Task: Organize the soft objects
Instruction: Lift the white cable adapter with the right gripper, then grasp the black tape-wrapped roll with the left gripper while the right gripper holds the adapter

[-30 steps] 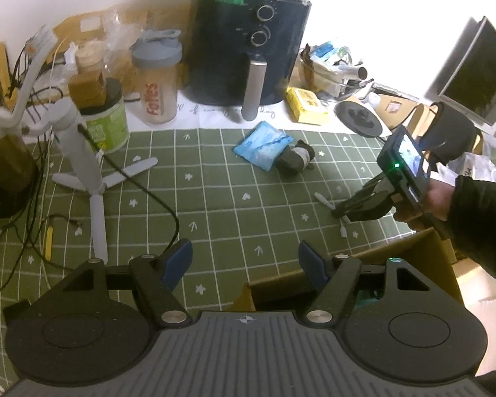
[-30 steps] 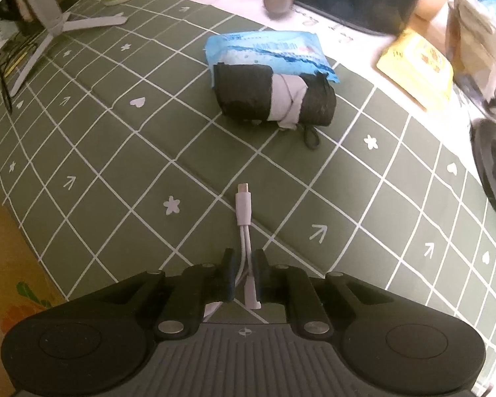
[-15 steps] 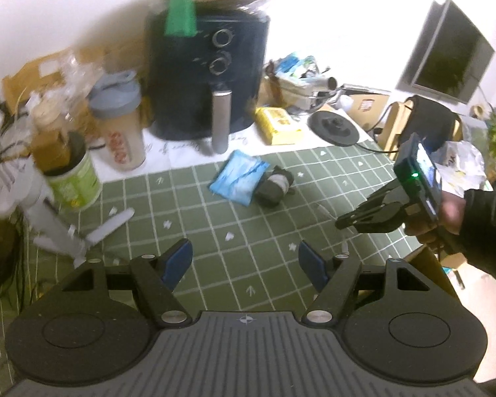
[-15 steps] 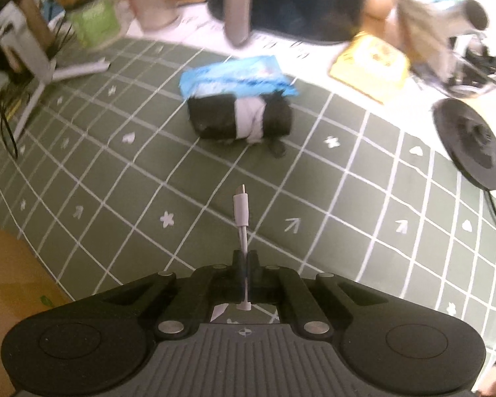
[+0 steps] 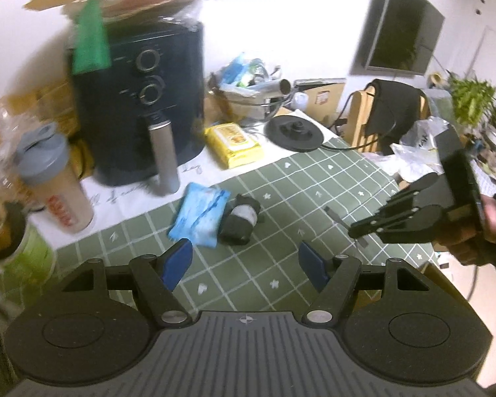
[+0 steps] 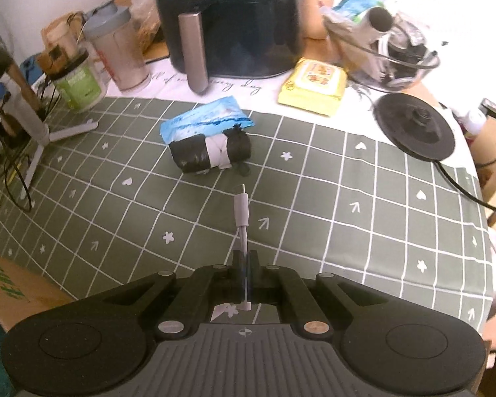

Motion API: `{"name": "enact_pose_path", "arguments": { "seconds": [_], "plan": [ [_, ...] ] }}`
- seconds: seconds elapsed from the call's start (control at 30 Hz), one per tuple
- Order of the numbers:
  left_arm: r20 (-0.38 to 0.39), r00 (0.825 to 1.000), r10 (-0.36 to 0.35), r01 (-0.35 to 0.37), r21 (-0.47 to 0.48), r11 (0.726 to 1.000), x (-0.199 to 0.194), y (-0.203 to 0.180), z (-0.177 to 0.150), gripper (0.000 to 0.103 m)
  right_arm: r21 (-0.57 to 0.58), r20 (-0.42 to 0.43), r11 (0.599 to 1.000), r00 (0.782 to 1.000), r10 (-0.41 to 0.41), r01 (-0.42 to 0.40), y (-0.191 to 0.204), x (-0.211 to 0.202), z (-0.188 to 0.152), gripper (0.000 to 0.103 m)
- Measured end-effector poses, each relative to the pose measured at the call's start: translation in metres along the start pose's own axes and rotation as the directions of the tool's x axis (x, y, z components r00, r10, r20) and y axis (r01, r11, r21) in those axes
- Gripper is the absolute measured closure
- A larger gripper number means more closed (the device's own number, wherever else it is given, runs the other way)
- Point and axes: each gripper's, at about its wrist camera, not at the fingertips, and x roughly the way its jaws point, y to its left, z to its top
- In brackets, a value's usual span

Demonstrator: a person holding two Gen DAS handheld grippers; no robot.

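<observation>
Right gripper [image 6: 245,261] clamped on thin white adapter cable [image 6: 241,210], plug lifted above green grid mat [image 6: 347,178]. Left gripper [image 5: 244,259] wide, empty. Crinkly blue pouch [image 6: 205,120] touching banded black roll [image 6: 210,154], both before glossy air fryer [image 6: 228,20].

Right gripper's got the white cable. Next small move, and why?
Probably carry it toward the cardboard box at the mat's edge. The right gripper is shut on the white cable, whose plug hangs clear above the green mat.
</observation>
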Motion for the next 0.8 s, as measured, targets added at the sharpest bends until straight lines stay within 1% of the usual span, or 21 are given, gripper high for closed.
{"name": "enact_pose_path", "arguments": {
  "seconds": [0.13, 0.27, 0.43, 0.53, 0.63, 0.8],
  "plan": [
    [-0.020, 1.000, -0.003, 0.003, 0.034, 0.999, 0.024, -0.001, 0.008, 0.033, 0.046, 0.026, 0.999, 1.000, -0.009, 0.008, -0.003, -0.014, -0.006, 0.100],
    [-0.054, 0.998, -0.025, 0.027, 0.054, 0.998, 0.051, -0.002, 0.015, 0.033, 0.087, 0.051, 0.996, 0.998, -0.030, 0.026, -0.006, -0.028, -0.014, 0.100],
    [-0.070, 0.997, -0.044, 0.050, 0.092, 0.994, 0.084, -0.002, 0.020, 0.033, 0.127, 0.069, 0.991, 0.996, -0.049, 0.040, -0.009, -0.044, -0.023, 0.100],
    [-0.085, 0.996, -0.034, 0.044, 0.127, 0.991, 0.103, -0.001, 0.022, 0.033, 0.159, 0.085, 0.986, 0.994, -0.063, 0.049, -0.013, -0.054, -0.028, 0.100],
    [-0.113, 0.993, -0.039, 0.056, 0.144, 0.988, 0.127, 0.000, 0.021, 0.033, 0.186, 0.098, 0.981, 0.992, -0.078, 0.059, -0.014, -0.064, -0.035, 0.100],
    [-0.174, 0.985, -0.009, 0.037, 0.157, 0.987, 0.168, 0.003, 0.015, 0.033, 0.219, 0.102, 0.973, 0.990, -0.100, 0.076, -0.015, -0.076, -0.048, 0.100]
  ]
}}
